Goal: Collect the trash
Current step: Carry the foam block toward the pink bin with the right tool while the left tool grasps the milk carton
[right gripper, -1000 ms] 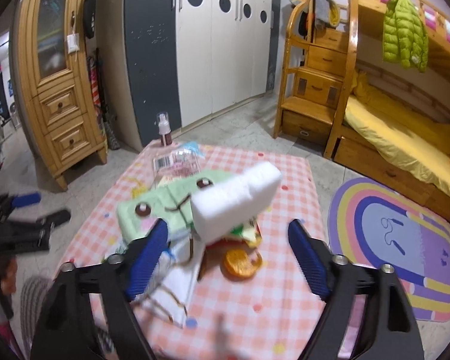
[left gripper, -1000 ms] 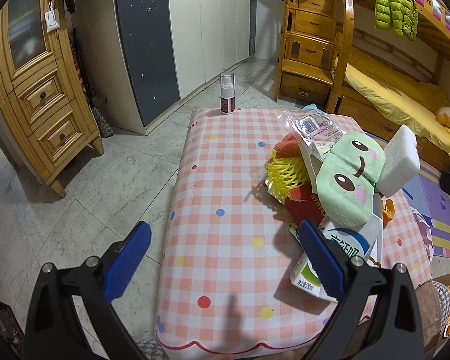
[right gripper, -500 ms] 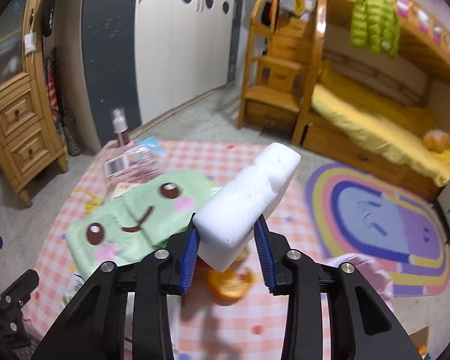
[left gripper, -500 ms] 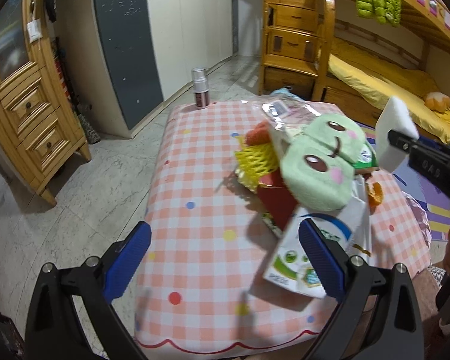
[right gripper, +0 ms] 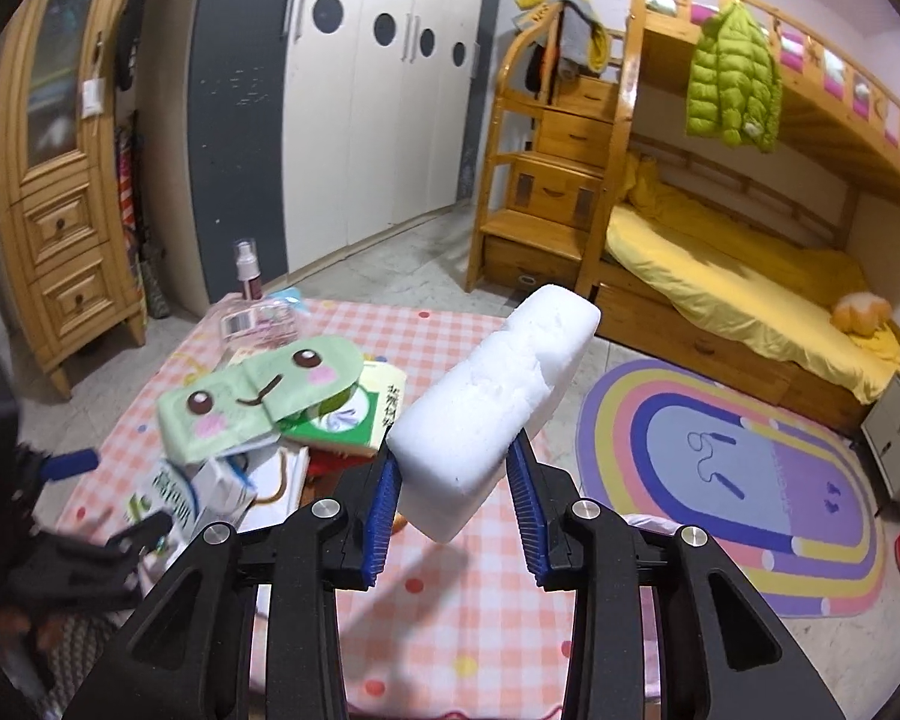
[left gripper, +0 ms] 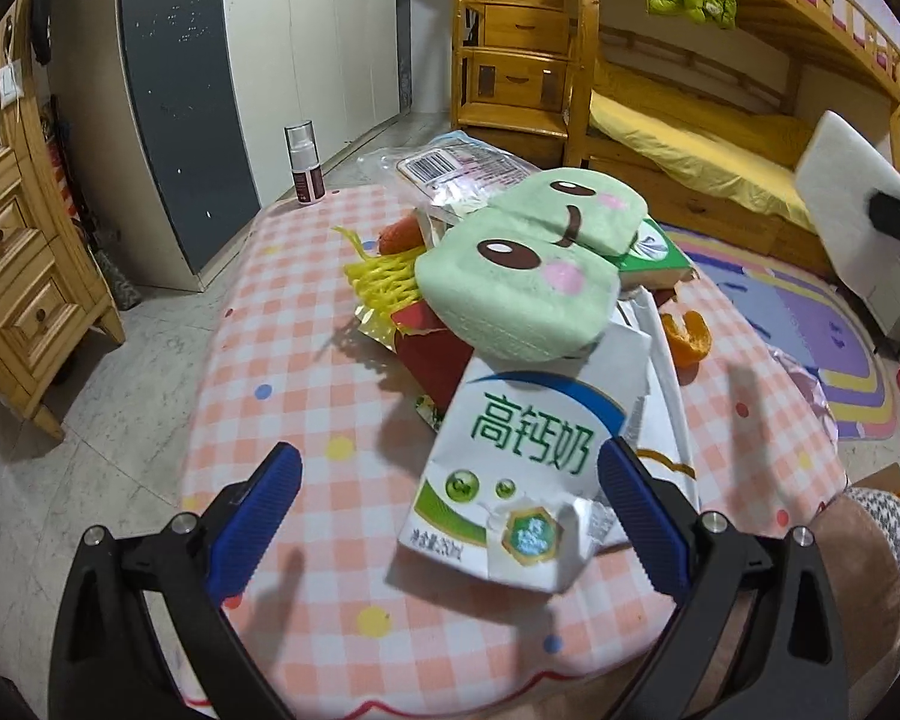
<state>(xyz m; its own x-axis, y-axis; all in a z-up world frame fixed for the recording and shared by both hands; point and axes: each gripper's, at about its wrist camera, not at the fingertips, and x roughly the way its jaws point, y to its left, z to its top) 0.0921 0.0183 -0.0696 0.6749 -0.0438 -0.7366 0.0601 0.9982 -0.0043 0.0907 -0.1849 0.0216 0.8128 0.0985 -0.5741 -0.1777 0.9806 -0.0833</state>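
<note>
The left tool hovered spread above the crumpled milk carton at the near end of the trash pile on the checked table; it would do well to straddle the carton squarely before pinching. Further right, the right tool pinched the white foam block, lifted clear of the table; a steady squeeze should keep it from slipping.

On the pink checked tablecloth lie one white-and-green milk carton; one green plush cloth with a cartoon face; one yellow foam net; one orange peel; one small spray bottle; above it, one white foam block.
</note>
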